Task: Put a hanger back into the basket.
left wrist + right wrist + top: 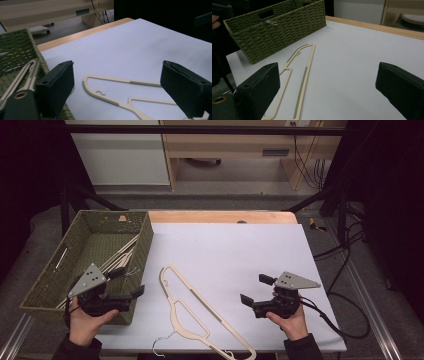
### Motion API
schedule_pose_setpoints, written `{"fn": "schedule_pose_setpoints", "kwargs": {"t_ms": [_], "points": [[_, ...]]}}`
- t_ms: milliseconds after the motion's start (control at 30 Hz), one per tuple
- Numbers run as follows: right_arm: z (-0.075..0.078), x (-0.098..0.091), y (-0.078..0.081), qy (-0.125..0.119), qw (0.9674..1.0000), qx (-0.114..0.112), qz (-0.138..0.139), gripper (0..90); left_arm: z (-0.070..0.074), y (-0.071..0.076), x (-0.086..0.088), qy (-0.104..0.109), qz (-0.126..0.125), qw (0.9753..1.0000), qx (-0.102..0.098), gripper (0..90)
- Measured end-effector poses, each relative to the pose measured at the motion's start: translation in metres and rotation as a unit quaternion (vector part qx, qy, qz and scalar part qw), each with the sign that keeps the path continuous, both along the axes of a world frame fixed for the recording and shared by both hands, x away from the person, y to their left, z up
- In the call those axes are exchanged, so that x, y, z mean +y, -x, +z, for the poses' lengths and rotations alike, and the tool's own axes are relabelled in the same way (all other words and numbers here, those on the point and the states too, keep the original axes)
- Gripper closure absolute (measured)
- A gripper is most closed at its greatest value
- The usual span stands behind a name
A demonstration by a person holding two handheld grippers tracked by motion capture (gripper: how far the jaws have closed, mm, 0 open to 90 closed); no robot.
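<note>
White tabletop [240, 250], cream hanger [200, 312] cut off at edge, both hand-held grippers [131, 281] [256, 290] wide open, empty.

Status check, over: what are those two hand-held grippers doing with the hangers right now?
Left hand-held gripper open, empty, beside the basket. Right hand-held gripper open, empty. Cream hanger flat on the white table, untouched; more hangers in the basket. Nothing in the way.

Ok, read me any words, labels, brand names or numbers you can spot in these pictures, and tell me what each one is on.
There is no readable text.
The cream hangers on the table are plain.
The green woven basket carries no label.
The grey plate on the left gripper and on the right gripper has only holes.
A small dark panel on the wooden furniture at the back is too small to read.
</note>
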State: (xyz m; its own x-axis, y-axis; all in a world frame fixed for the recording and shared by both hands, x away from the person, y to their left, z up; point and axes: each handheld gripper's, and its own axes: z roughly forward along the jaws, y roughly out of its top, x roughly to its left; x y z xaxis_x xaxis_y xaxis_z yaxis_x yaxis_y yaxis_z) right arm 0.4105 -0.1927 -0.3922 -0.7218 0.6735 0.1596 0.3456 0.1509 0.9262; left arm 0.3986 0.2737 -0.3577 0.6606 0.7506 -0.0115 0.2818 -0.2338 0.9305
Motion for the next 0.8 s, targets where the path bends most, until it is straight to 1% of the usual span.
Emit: {"fn": "schedule_pose_setpoints", "kwargs": {"t_ms": [33, 100, 133, 167, 200, 233, 267, 300, 333, 400, 433, 467, 500, 533, 600, 633, 667, 700, 733, 767, 800], "points": [[0.000, 0.000, 0.000, 0.000, 1.0000, 0.000, 0.000, 6.1, 0.000, 0.000, 0.000, 0.000, 0.000, 1.0000, 0.000, 11.7], [0.000, 0.000, 0.000, -0.003, 1.0000, 0.001, 0.001, 6.1, -0.006, 0.005, -0.006, 0.003, -0.004, 1.0000, 0.003, 11.5], [-0.001, 0.001, 0.000, -0.006, 1.0000, 0.003, 0.002, 6.2, -0.011, 0.009, -0.010, 0.001, -0.005, 1.0000, 0.006, 11.5], [-0.001, 0.001, 0.000, -0.006, 1.0000, 0.003, 0.002, 6.2, -0.011, 0.009, -0.010, 0.001, -0.005, 1.0000, 0.006, 11.5], [-0.001, 0.002, 0.000, -0.009, 0.9999, 0.006, 0.005, 6.4, -0.018, 0.013, -0.014, -0.001, -0.010, 0.9999, 0.012, 11.4], [-0.001, 0.003, 0.000, -0.010, 0.9999, 0.008, 0.006, 6.4, -0.018, 0.013, -0.014, -0.001, -0.010, 0.9999, 0.012, 11.5], [-0.002, 0.003, 0.000, -0.009, 0.9999, 0.007, 0.006, 6.3, -0.024, 0.016, -0.017, -0.001, -0.014, 0.9998, 0.017, 11.4], [-0.002, 0.004, 0.000, -0.009, 0.9999, 0.007, 0.005, 6.4, -0.024, 0.016, -0.017, -0.001, -0.014, 0.9998, 0.017, 11.5], [-0.002, 0.005, 0.000, -0.007, 0.9999, 0.007, 0.008, 6.6, -0.031, 0.019, -0.021, -0.006, -0.021, 0.9994, 0.025, 11.6], [-0.003, 0.006, 0.000, -0.003, 0.9999, 0.008, 0.010, 7.8, -0.038, 0.019, -0.025, -0.013, -0.026, 0.9991, 0.032, 11.9], [-0.003, 0.008, 0.000, -0.003, 0.9999, 0.009, 0.012, 7.8, -0.038, 0.019, -0.025, -0.013, -0.026, 0.9991, 0.032, 12.0], [-0.004, 0.009, 0.000, -0.003, 0.9998, 0.011, 0.014, 7.9, -0.043, 0.019, -0.028, -0.015, -0.029, 0.9987, 0.040, 12.2], [-0.004, 0.010, 0.000, -0.002, 0.9998, 0.012, 0.016, 7.9, -0.043, 0.019, -0.028, -0.015, -0.029, 0.9987, 0.040, 12.4], [-0.004, 0.010, 0.000, -0.002, 0.9998, 0.012, 0.016, 7.9, -0.049, 0.020, -0.030, -0.017, -0.031, 0.9982, 0.048, 12.4], [-0.006, 0.015, 0.000, 0.006, 0.9997, 0.013, 0.020, 7.8, -0.054, 0.021, -0.032, -0.021, -0.031, 0.9978, 0.055, 13.0], [-0.006, 0.015, 0.000, 0.005, 0.9997, 0.014, 0.019, 7.8, -0.054, 0.021, -0.032, -0.021, -0.031, 0.9978, 0.055, 13.2], [-0.007, 0.016, 0.000, 0.005, 0.9997, 0.014, 0.021, 7.7, -0.058, 0.022, -0.033, -0.023, -0.031, 0.9974, 0.060, 13.6], [-0.007, 0.016, 0.000, 0.005, 0.9997, 0.014, 0.021, 7.7, -0.058, 0.022, -0.033, -0.023, -0.031, 0.9974, 0.060, 13.6], [-0.007, 0.018, 0.001, 0.006, 0.9997, 0.013, 0.022, 7.3, -0.062, 0.026, -0.037, -0.037, -0.027, 0.9978, 0.048, 13.6], [-0.007, 0.018, 0.001, 0.006, 0.9997, 0.013, 0.022, 7.3, -0.062, 0.026, -0.037, -0.037, -0.027, 0.9978, 0.048, 13.8], [-0.008, 0.019, 0.001, 0.009, 0.9995, 0.017, 0.024, 7.6, -0.064, 0.028, -0.040, -0.035, -0.036, 0.9970, 0.059, 14.7]]}}
